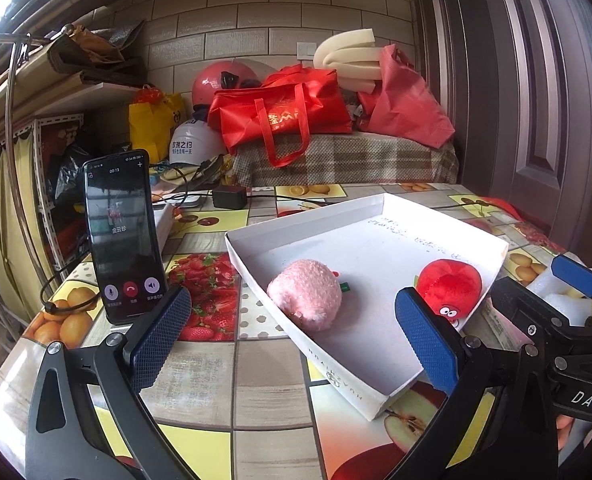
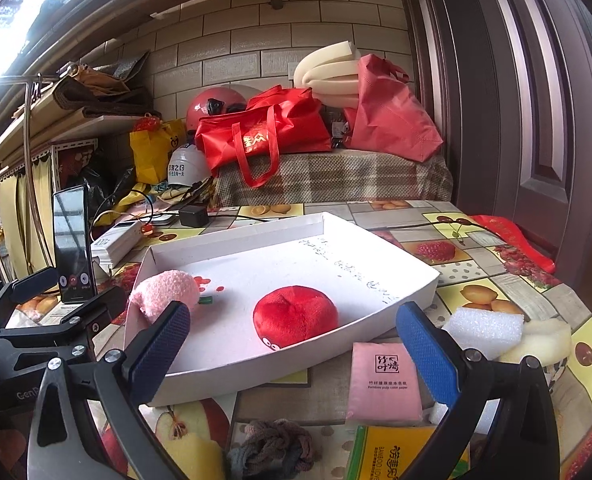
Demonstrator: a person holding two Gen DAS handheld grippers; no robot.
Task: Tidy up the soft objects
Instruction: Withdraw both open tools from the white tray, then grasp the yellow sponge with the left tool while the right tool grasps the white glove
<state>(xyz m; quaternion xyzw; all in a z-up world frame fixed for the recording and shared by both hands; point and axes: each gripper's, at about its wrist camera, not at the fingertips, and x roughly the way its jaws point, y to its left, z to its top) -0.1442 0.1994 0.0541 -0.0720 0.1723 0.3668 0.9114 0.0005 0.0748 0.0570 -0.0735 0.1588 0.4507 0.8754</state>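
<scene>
Both my grippers are spread wide with nothing between the pads. Left gripper (image 1: 291, 336) hovers over the near-left edge of the white tray (image 1: 255, 254), right gripper (image 2: 293, 348) over its near rim (image 2: 279, 360). Two soft toys lie inside the tray: pink plush (image 1: 306, 294) at about 9 o'clock of the tray floor, close to the left wall, and red plush (image 2: 296, 316) with cartoon eyes at about 5 o'clock near the front rim — well apart from each other. In the right wrist view, outside the tray on the fruit-print tablecloth (image 2: 476, 268): pink tissue pack (image 2: 384, 382) at 6 o'clock, just in front of the rim, yellow pack (image 2: 388, 456) touching its near edge, white foam block (image 2: 484, 330) at 4 o'clock beside my right blue pad, cream sponge (image 2: 540, 344) just right of the foam, knotted dark cloth (image 2: 271, 448) at 7 o'clock. Phone (image 1: 123, 236) stands upright at 9 o'clock of the tray, call screen lit. Red bags (image 1: 279, 114) and helmets piled at 12 o'clock behind the table — background only.
</scene>
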